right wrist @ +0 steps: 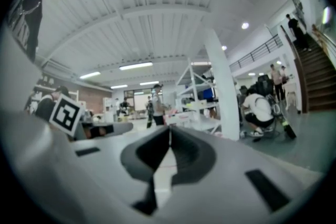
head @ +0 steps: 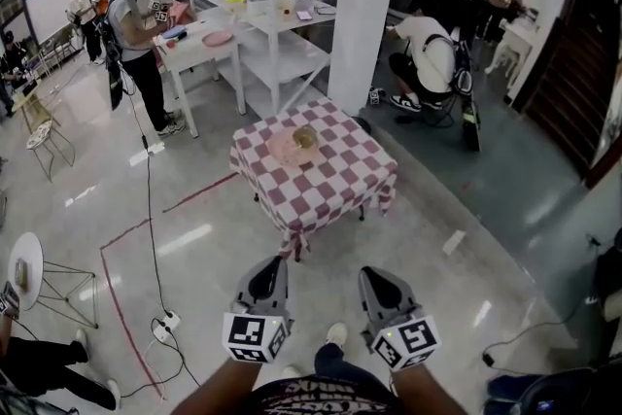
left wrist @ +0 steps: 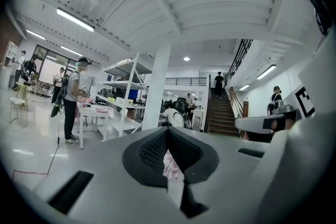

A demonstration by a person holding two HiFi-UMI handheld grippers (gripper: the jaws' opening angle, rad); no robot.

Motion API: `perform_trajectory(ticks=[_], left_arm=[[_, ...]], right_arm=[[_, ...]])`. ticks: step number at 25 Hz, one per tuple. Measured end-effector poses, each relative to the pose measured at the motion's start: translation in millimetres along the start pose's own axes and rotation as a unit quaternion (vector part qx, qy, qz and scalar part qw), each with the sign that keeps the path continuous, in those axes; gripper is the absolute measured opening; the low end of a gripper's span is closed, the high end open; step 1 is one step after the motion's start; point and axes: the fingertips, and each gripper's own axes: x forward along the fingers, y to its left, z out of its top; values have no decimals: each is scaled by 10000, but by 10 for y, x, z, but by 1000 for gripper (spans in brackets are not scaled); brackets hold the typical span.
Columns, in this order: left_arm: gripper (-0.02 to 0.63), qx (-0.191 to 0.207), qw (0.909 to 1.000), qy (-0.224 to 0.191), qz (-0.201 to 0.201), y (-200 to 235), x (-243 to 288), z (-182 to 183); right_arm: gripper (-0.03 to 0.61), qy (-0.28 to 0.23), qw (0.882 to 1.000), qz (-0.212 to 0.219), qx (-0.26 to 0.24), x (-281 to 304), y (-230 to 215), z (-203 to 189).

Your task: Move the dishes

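A small table with a red-and-white checked cloth (head: 335,182) stands a few steps ahead in the head view. On it lies a pink plate (head: 285,151) with a small brownish bowl (head: 304,137) at its far edge. My left gripper (head: 276,261) and right gripper (head: 370,273) are held side by side close to my body, well short of the table and above the floor. Both are shut with nothing between the jaws. In the left gripper view the left gripper (left wrist: 167,131) has its tips touching, with checked cloth showing through the slit below. The right gripper (right wrist: 169,129) looks the same in its own view.
A white pillar (head: 365,5) and white shelving (head: 277,44) stand behind the table. A person (head: 136,34) stands at a white table far left, and another person (head: 428,53) crouches at the right. A cable and power strip (head: 166,321) lie on the floor by red tape lines.
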Motion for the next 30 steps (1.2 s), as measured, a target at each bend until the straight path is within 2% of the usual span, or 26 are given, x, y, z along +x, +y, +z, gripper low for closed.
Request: perform_trajectory(ticks=[8, 15, 22, 27, 30], left_arm=[[25, -76, 10000, -56, 21, -29, 600, 38], [25, -190, 9996, -171, 121, 9, 886, 77], [25, -254, 9987, 112, 416, 85, 1169, -43], [25, -100, 9980, -204, 586, 75, 1306, 118], [25, -1, 9973, -247, 691, 67, 1417, 149]], right_arm=[[34, 37, 10000, 10, -58, 267, -485, 96], [34, 278, 9995, 119, 3, 519, -711, -24], [34, 463, 9984, 315, 73, 757, -948, -32], [34, 440, 9978, 493, 55, 900, -1116, 46], [34, 448, 9972, 602, -41, 982, -1216, 78]])
